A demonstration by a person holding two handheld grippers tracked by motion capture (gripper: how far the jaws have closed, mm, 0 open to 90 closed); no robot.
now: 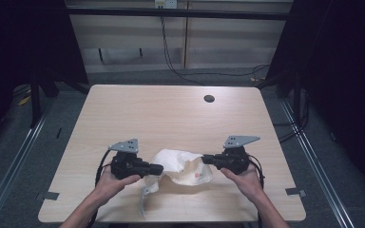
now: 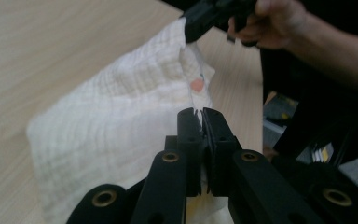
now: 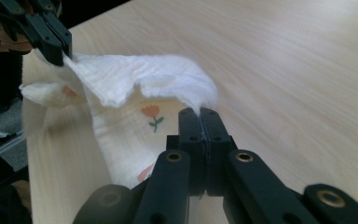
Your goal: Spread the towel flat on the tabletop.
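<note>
A white crinkled cloth [image 1: 183, 166] with small orange flower prints hangs between the two grippers above the near middle of the wooden table [image 1: 171, 114]. My left gripper [image 1: 160, 167] is shut on the cloth's left edge; in the left gripper view the cloth [image 2: 121, 107] is pinched between the closed jaws [image 2: 203, 112]. My right gripper [image 1: 204, 158] is shut on the opposite edge, with the cloth [image 3: 135, 79] pinched at the jaw tips [image 3: 200, 112]. The cloth is lifted at both ends and sags in the middle. A strip of it trails down toward the table's near edge.
A round dark hole [image 1: 209, 99] sits in the tabletop at the far right. Black cables [image 1: 171, 52] hang down behind the table. Dark curtains stand at both sides, and metal floor rails [image 1: 9, 161] run beside the table.
</note>
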